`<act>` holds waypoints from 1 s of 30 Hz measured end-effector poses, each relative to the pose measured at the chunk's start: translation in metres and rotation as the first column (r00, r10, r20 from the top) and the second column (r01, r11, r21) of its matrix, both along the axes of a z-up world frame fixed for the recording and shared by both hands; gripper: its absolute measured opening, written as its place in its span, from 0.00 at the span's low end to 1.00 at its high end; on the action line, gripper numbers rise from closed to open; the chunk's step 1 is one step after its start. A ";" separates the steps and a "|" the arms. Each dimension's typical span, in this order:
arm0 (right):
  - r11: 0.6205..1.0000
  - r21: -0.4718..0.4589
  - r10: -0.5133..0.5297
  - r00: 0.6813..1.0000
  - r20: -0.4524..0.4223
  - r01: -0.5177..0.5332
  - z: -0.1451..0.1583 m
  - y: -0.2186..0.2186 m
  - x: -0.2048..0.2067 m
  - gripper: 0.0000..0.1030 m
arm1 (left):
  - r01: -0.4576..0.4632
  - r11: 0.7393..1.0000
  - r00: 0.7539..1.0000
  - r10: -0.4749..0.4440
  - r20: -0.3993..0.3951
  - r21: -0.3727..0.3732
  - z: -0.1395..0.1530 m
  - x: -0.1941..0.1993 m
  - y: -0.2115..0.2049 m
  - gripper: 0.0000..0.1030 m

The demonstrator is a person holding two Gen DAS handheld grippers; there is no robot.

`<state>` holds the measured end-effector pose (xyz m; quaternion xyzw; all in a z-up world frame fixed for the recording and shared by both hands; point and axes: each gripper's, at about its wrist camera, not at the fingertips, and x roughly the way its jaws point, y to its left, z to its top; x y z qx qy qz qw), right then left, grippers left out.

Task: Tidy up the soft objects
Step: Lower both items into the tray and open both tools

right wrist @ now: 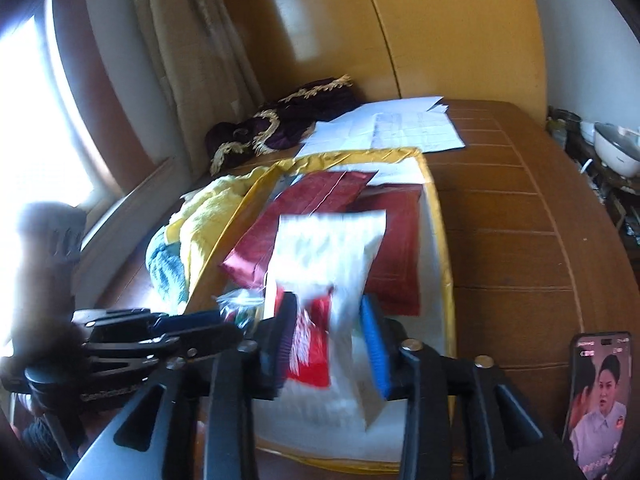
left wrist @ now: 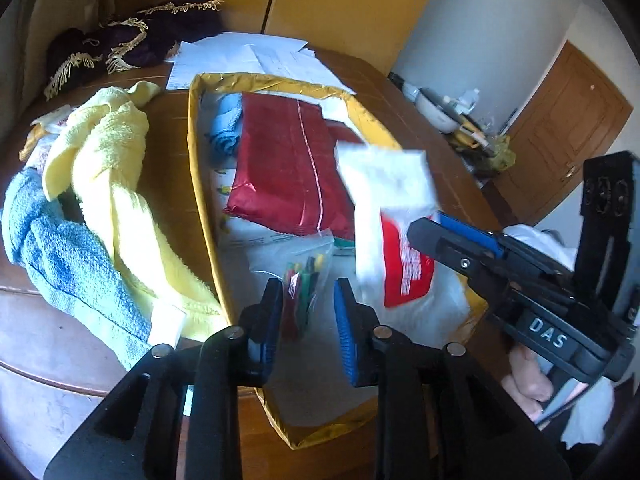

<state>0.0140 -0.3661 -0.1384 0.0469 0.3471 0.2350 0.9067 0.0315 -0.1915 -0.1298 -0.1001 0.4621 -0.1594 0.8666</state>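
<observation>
Gripping a white packet with a red label (right wrist: pixel 320 280) above the gold-rimmed tray (left wrist: pixel 195 160), the right gripper (right wrist: pixel 328 340) has its jaws closed on it. The left gripper (left wrist: pixel 308 320) hangs open and empty over a clear bag of coloured clips (left wrist: pixel 300 280) — yellow towel (left wrist: pixel 116 168) and blue towel (left wrist: pixel 60 248) lie beside the tray.

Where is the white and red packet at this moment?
The white and red packet is held up in the right gripper above the yellow box, in front of the dark red cloth inside it.
</observation>
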 end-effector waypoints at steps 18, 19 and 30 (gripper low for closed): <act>0.989 0.129 0.058 0.993 0.101 -0.071 0.034 0.035 -0.012 0.59 | -0.212 0.937 0.956 0.258 0.141 -0.279 0.037 -0.026 0.103 0.69; 0.988 0.128 0.073 0.993 0.097 -0.085 0.034 0.041 -0.011 0.59 | -0.241 0.928 0.948 0.288 0.136 -0.284 0.035 -0.028 0.112 0.69; 0.974 0.125 0.190 0.982 0.023 -0.191 0.032 0.103 0.007 0.59 | -0.489 0.857 0.863 0.502 0.050 -0.162 0.008 -0.017 0.165 0.69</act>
